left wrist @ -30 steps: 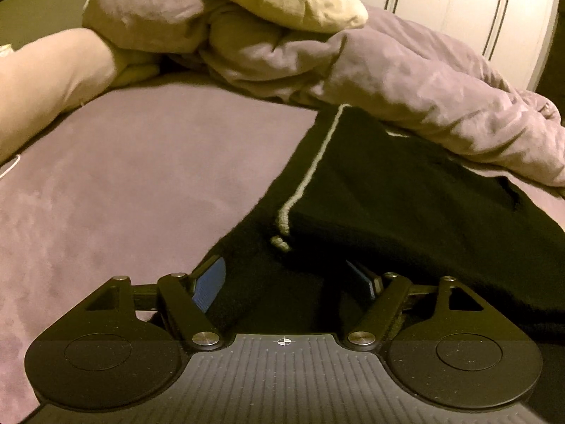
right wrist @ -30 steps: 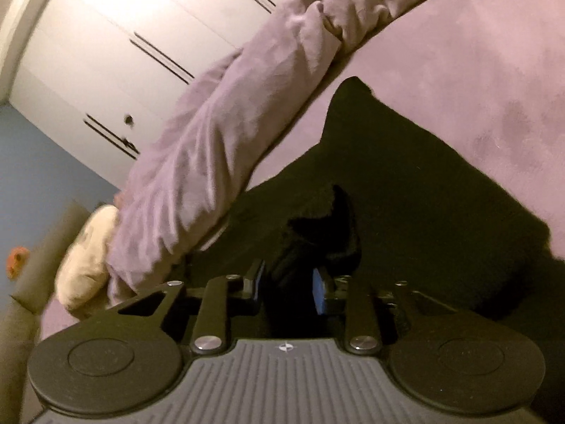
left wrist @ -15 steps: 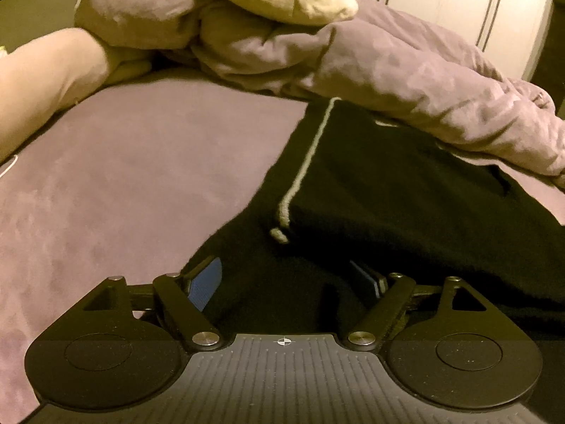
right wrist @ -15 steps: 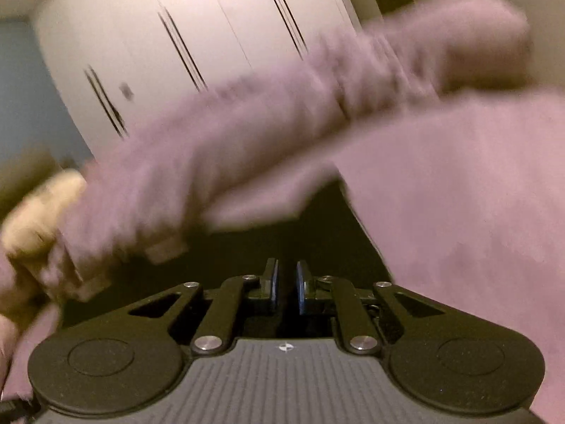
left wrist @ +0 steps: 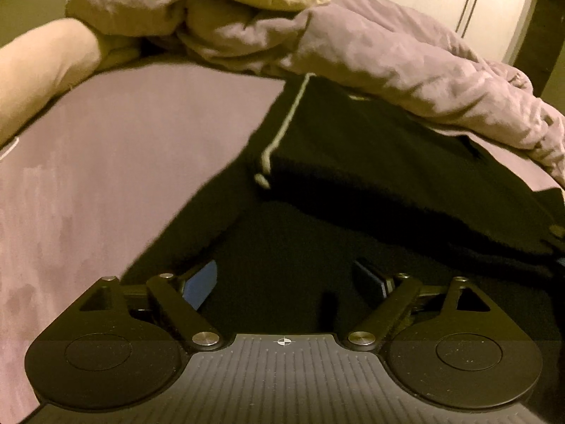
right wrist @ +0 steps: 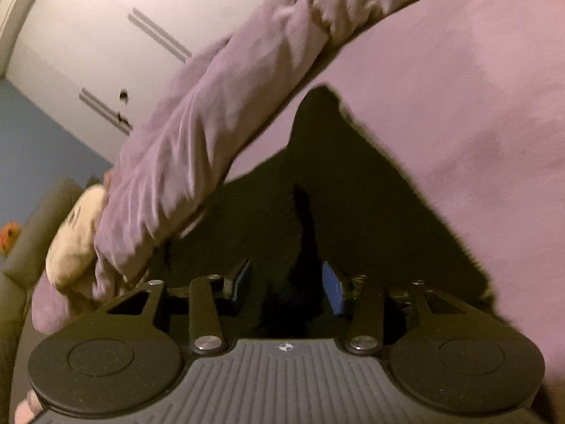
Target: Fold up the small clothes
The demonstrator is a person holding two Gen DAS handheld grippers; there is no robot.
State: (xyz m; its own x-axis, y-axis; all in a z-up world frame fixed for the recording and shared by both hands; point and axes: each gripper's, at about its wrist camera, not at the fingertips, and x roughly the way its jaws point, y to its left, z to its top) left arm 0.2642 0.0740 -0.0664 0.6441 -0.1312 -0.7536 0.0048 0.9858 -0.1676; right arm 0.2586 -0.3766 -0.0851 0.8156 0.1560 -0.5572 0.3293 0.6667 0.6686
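While both grippers, left [left wrist: 286,282] and right [right wrist: 286,282], are opening over the black garment [left wrist: 370,176] and gripping nothing, only the left view is showing its pale drawstring [left wrist: 282,130]; no writing is legible.

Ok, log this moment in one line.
left gripper open over black garment | right gripper just been opening, garment between, unpressed | bed

Left gripper [left wrist: 287,281], low in the frame, has its 2 jaws opening wide, gripping nothing. Right gripper [right wrist: 287,281], bottom centre, has jaws just opening, partly parted.
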